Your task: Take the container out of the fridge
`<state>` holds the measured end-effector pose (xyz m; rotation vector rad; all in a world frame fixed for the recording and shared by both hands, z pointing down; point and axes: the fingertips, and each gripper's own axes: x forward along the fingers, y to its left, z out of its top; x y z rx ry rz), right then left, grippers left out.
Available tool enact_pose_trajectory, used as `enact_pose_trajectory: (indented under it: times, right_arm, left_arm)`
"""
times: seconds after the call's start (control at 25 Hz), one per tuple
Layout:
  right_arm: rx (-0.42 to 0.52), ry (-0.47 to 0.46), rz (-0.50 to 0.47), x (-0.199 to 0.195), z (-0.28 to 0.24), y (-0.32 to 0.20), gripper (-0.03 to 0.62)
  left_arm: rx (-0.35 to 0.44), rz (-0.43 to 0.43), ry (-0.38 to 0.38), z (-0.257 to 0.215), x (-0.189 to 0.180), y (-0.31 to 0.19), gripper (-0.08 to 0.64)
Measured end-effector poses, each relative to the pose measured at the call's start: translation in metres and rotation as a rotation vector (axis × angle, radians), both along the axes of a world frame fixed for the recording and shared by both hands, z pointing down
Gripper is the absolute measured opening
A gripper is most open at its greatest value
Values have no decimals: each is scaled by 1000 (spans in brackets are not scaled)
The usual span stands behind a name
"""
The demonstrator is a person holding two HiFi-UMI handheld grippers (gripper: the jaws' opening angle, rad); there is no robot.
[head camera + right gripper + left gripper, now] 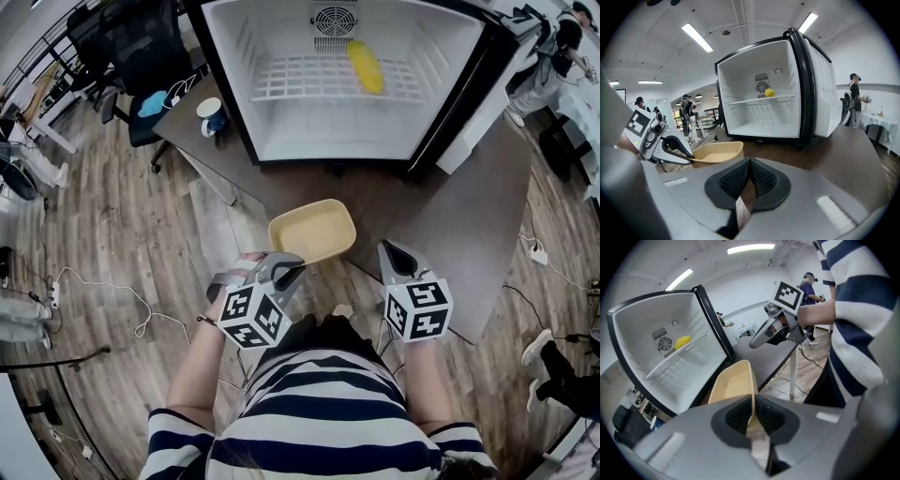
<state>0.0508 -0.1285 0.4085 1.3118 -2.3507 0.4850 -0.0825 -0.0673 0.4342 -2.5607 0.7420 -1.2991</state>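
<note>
Fridge (337, 139) seen open on tabletop (450, 216), front turned toward person. Container (312, 231), beige and empty, found outside fridge, just before its open front, at tabletop edge. Container's near rim clamped between pads of left tongs (292, 267). Whether container is rested on tabletop or lifted cannot be told. Right tongs (394, 253) held closed, nothing between pads, before fridge, right of container and apart from it. Yellow object (365, 66) laid on wire shelf (281, 80) inside fridge. Mug (211, 116) stood just left of fridge.
</note>
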Motion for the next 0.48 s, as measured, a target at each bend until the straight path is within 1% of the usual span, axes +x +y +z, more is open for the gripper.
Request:
enact_pose_trajectory:
  times: [0.48]
  right_arm:
    - [21, -8, -19, -6, -6, -3, -8]
  left_arm:
    - [10, -7, 1, -3, 0, -1, 0]
